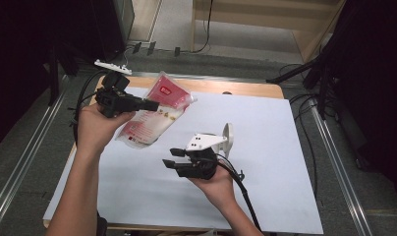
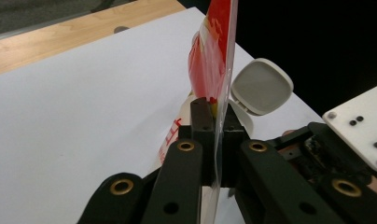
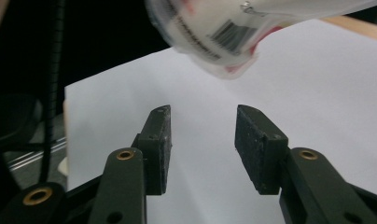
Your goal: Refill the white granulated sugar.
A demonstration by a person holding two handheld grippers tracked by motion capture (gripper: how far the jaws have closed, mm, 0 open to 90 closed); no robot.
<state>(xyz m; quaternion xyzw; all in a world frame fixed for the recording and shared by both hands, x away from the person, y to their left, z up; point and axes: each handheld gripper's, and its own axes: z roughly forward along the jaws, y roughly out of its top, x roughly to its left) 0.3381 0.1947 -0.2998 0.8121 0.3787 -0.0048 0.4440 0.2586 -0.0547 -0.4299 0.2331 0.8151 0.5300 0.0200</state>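
Observation:
A red and white plastic pouch hangs in the air above the white sheet, held at its edge by my left gripper, which is shut on it. In the left gripper view the pouch stands edge-on between the closed jaws of the left gripper. My right gripper sits lower, near the sheet's middle, open and pointing left toward the pouch. In the right gripper view the right gripper has nothing between its pads, and the pouch's barcoded bottom end hangs above and ahead.
A white sheet covers most of the wooden table. A small grey and white rounded object stands behind my right gripper, also in the left gripper view as the rounded object. Metal rails run along both table sides.

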